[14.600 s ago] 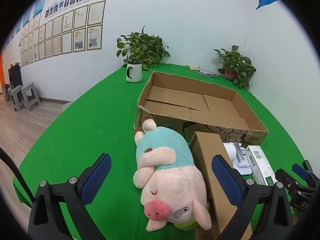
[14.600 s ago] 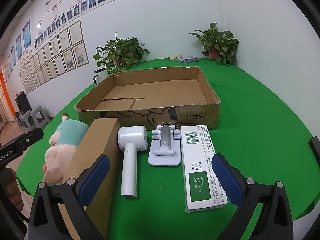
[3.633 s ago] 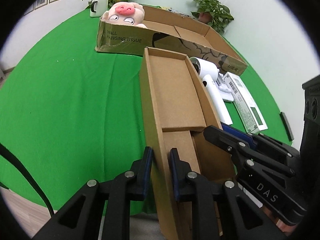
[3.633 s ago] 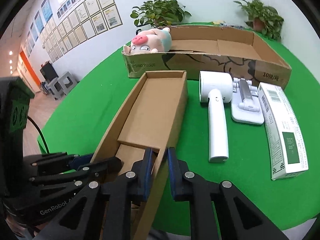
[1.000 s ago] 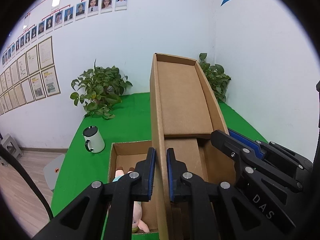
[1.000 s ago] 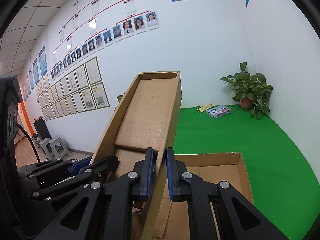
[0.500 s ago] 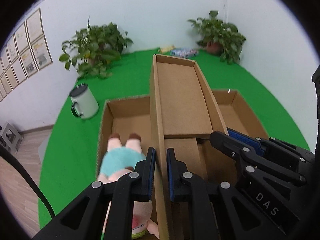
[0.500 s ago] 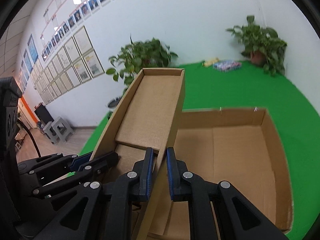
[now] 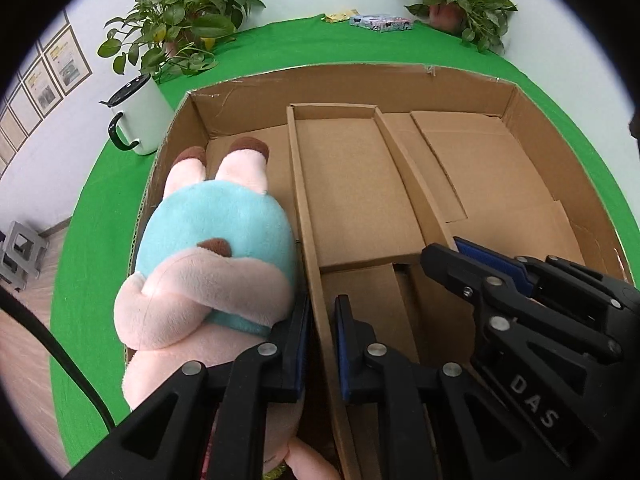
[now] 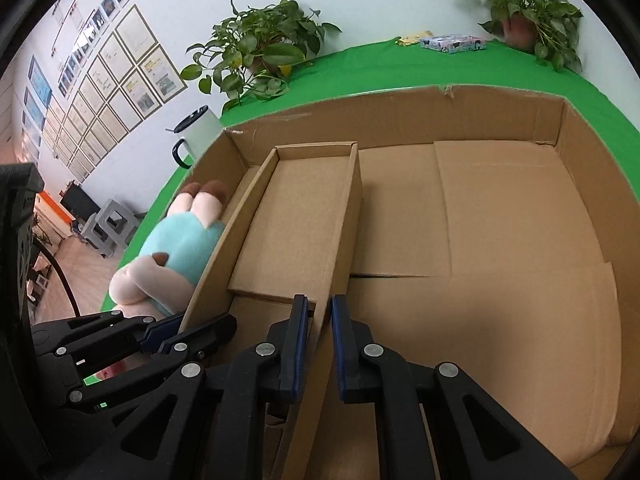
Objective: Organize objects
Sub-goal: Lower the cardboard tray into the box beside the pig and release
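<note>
A long narrow open cardboard box [image 9: 352, 184] lies inside the big shallow cardboard box [image 9: 360, 76], right beside a plush pig [image 9: 212, 248] in a light blue shirt at the big box's left end. My left gripper [image 9: 322, 332] clasps the narrow box's left wall near its near end, and its jaws are just starting to open, the wall still between the pads. My right gripper [image 10: 319, 336] is shut on the narrow box's [image 10: 296, 216] right wall. The pig [image 10: 176, 248] shows past the left wall. The big box's floor [image 10: 520, 208] to the right is bare.
A white mug [image 9: 138, 116] with a black handle stands on the green table left of the big box. Potted plants [image 9: 180, 36] line the far edge, with a small colourful packet [image 9: 380, 22] between them. Grey stools [image 9: 20, 252] stand on the floor at left.
Both grippers have come down with the narrow box from high in the air and tipped forward. The box now sits low inside the big box beside the pig.
</note>
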